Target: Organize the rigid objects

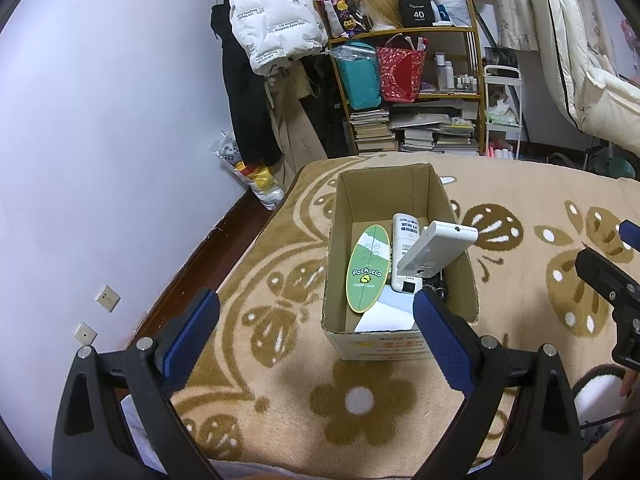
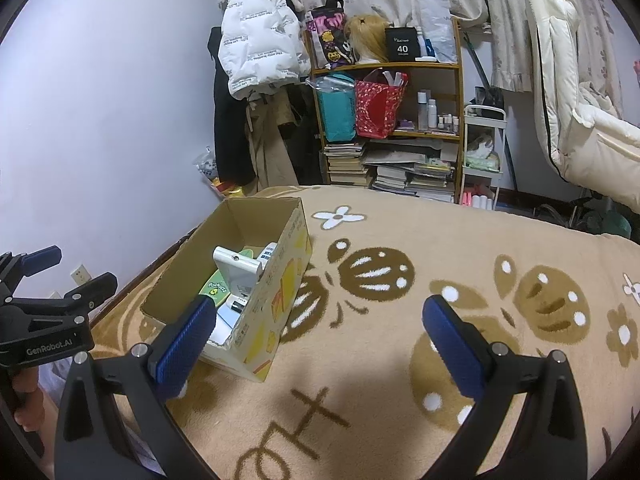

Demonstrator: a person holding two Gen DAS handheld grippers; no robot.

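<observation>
Box: the cardboard box (image 1: 400, 264) stands open on the bed blanket (image 1: 360, 400), its long axis running away from you; nothing loose shows on the blanket near it in either view.
Contents: a green oval card (image 1: 368, 268) leans on the left wall; a white bottle (image 1: 404, 256) lies along the box; a white remote (image 1: 436, 250) lies tilted across the top, one end propped on the right rim; white paper (image 1: 384, 312) sits at the near end.
Left tool: your left tool (image 1: 316, 320) hangs just short of the box's near end, jaws spread wide, holding nothing; its right pad overlaps the near right corner of the box in the left wrist view.
Right tool: your right tool (image 2: 320, 328) is also wide open and empty, over bare blanket to the right of the box.
Key relation: the remote lies straight ahead of the left tool and slightly right, its long axis slanting across the box; the left tool looks the nearer one, so I'd judge any straightening of it falls to that hand.
Writing: the card reads "Pochacco" and "HAPPY DAY"; the left tool's body reads "GenRobot.AI" in the right wrist view; a black box (image 1: 418, 10) on the shelf (image 1: 440, 30) shows "40"; the bottle's print is too small to read.
Progress: the rigid items appear already gathered in the box.
</observation>
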